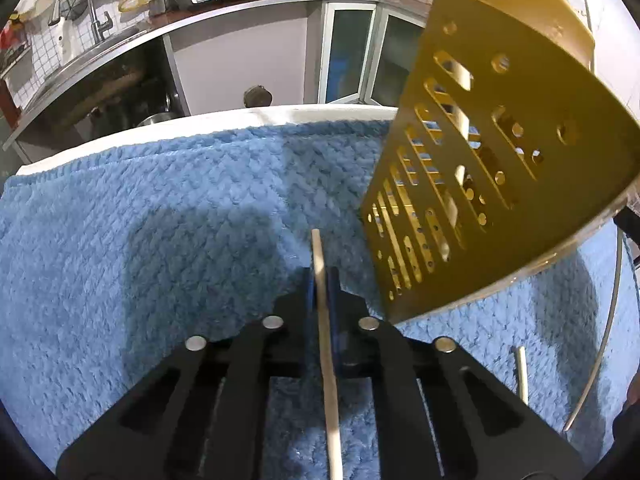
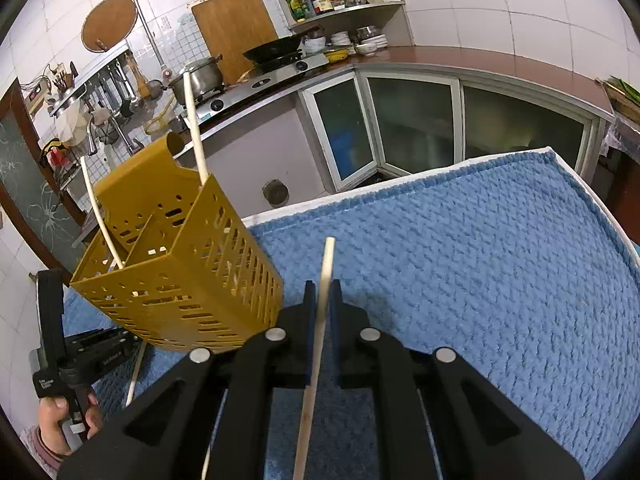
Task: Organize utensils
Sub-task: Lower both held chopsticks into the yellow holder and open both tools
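Nearest each lens is a black two-finger claw, and each one is clamped on a single pale wooden chopstick running lengthwise between its blue pads. The left gripper (image 1: 321,280) holds its chopstick (image 1: 326,344) with the tip poking forward over the blue towel (image 1: 160,208); the right gripper (image 2: 322,300) holds its chopstick (image 2: 318,340) the same way, long axis in line with the fingers.

The yellow perforated utensil holder (image 2: 180,272) stands between the two: up and to the right of the left claw, up and to the left of the right claw, and just beside both. Its open top faces upward, above both tips, with two chopsticks (image 2: 194,120) already leaning inside. By this reading neither held stick can go in without being raised and turned tip-down.

Another chopstick (image 1: 521,372) lies on the towel near the holder's base. The holder's top is cut off in the left view, its compartments only partly visible in the right view. A hand (image 2: 60,428) shows at the lower left edge there
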